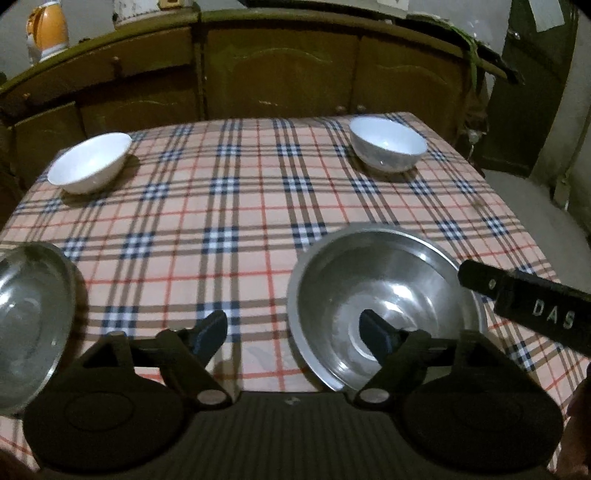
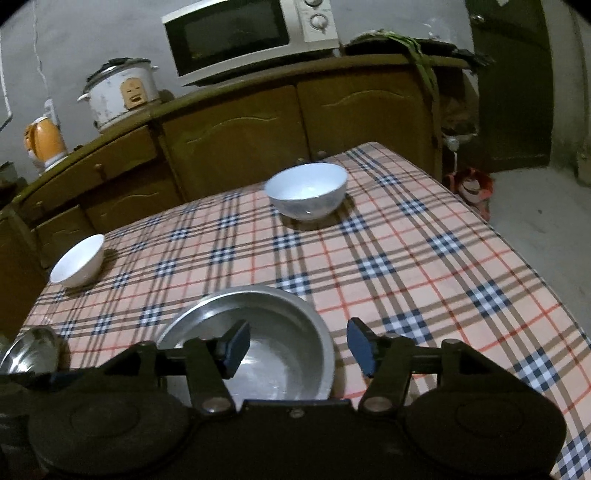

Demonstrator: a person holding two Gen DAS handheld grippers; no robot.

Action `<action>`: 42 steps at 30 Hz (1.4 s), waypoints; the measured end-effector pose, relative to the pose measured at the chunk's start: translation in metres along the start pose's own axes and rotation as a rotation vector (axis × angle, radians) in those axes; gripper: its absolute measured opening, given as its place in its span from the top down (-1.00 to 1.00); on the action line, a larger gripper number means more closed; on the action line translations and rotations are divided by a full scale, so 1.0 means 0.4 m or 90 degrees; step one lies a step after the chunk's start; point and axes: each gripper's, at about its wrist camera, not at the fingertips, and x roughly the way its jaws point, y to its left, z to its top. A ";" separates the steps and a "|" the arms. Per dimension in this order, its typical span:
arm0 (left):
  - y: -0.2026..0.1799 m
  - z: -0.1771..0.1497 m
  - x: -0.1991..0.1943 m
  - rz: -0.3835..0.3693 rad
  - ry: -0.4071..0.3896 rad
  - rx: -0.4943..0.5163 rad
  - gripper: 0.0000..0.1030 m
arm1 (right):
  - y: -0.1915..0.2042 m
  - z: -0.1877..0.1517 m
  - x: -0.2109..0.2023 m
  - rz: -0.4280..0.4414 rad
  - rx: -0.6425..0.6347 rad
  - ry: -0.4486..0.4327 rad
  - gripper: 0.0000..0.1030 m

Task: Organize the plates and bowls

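A large steel bowl [image 1: 384,295] [image 2: 280,354] stands on the plaid tablecloth [image 1: 240,206] at the near side. My left gripper [image 1: 293,328] is open astride its left rim, one finger over the bowl's inside, the other over the cloth. My right gripper [image 2: 298,345] is open astride the right rim in the same way; its finger [image 1: 524,302] shows as a black bar in the left wrist view. No pad presses on the rim. A second steel bowl [image 1: 29,325] [image 2: 33,349] sits at the near left. Two white bowls [image 1: 90,162] [image 1: 388,144] stand at the far corners.
A wooden cabinet [image 2: 236,147] runs behind the table and carries a microwave [image 2: 251,33], a rice cooker [image 2: 122,92] and an orange kettle [image 2: 44,140]. The table's right edge [image 2: 517,236] drops to a grey floor. A dark door [image 2: 513,81] stands at the far right.
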 end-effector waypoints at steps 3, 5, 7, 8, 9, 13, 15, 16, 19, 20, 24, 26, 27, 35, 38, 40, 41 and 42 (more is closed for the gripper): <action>0.008 0.010 -0.018 0.009 -0.008 -0.001 -0.67 | 0.014 0.003 -0.008 0.014 -0.008 0.000 -0.48; 0.015 0.017 -0.029 0.017 -0.013 -0.005 -0.75 | 0.023 0.004 -0.014 0.020 -0.013 -0.003 -0.52; 0.021 0.022 -0.043 0.025 -0.021 -0.008 -0.78 | 0.032 0.007 -0.021 0.025 -0.017 -0.005 -0.54; 0.025 0.025 -0.048 0.027 -0.023 -0.009 -0.78 | 0.036 0.009 -0.025 0.028 -0.018 -0.007 -0.54; 0.028 0.028 -0.053 0.029 -0.025 -0.012 -0.80 | 0.041 0.010 -0.028 0.030 -0.021 -0.008 -0.54; 0.042 0.036 -0.071 0.037 -0.034 -0.016 -0.82 | 0.059 0.014 -0.036 0.038 -0.028 -0.012 -0.55; 0.049 0.038 -0.078 0.041 -0.038 -0.019 -0.83 | 0.069 0.016 -0.039 0.041 -0.031 -0.013 -0.55; 0.052 0.039 -0.079 0.042 -0.040 -0.021 -0.84 | 0.073 0.017 -0.040 0.043 -0.033 -0.014 -0.55; 0.060 0.039 -0.084 0.048 -0.044 -0.023 -0.84 | 0.086 0.018 -0.044 0.047 -0.041 -0.016 -0.55; 0.065 0.038 -0.086 0.049 -0.044 -0.023 -0.84 | 0.090 0.018 -0.046 0.049 -0.043 -0.016 -0.55; 0.079 0.037 -0.093 0.052 -0.048 -0.031 -0.84 | 0.108 0.018 -0.048 0.053 -0.053 -0.016 -0.55; 0.088 0.039 -0.097 0.053 -0.051 -0.034 -0.84 | 0.116 0.019 -0.049 0.057 -0.057 -0.015 -0.55; 0.093 0.039 -0.099 0.053 -0.053 -0.036 -0.85 | 0.122 0.019 -0.050 0.059 -0.061 -0.016 -0.55; 0.142 0.043 -0.114 0.074 -0.062 -0.051 -0.85 | 0.177 0.024 -0.048 0.078 -0.084 -0.016 -0.55; 0.159 0.045 -0.119 0.082 -0.064 -0.054 -0.85 | 0.202 0.025 -0.045 0.088 -0.095 -0.014 -0.55; 0.171 0.045 -0.121 0.085 -0.065 -0.059 -0.85 | 0.217 0.027 -0.042 0.091 -0.100 -0.015 -0.55; 0.177 0.045 -0.122 0.087 -0.065 -0.061 -0.85 | 0.222 0.028 -0.041 0.093 -0.102 -0.015 -0.55; 0.182 0.046 -0.122 0.089 -0.065 -0.063 -0.85 | 0.229 0.030 -0.040 0.096 -0.104 -0.015 -0.55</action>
